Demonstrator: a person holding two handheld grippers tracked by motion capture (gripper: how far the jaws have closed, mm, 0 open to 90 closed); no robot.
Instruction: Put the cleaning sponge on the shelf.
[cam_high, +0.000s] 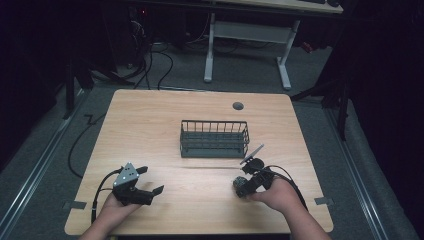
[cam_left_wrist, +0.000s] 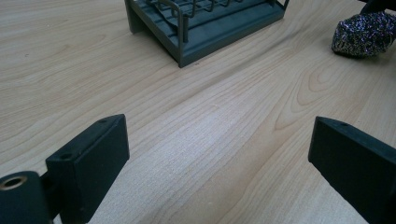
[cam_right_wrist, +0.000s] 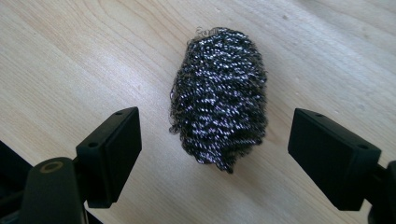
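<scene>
Right gripper (cam_right_wrist: 215, 154) wide open, straddling steel scourer (cam_right_wrist: 219, 95), untouched.

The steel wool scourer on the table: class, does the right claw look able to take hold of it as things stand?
Probably yes. The right claw is open, with the scourer lying on the table just ahead of its jaws and nothing between them.

You see a wooden desk (cam_high: 150, 130) with a round grommet (cam_high: 238, 105) near its far edge, and another white-legged desk (cam_high: 247, 30) stands beyond it.
</scene>
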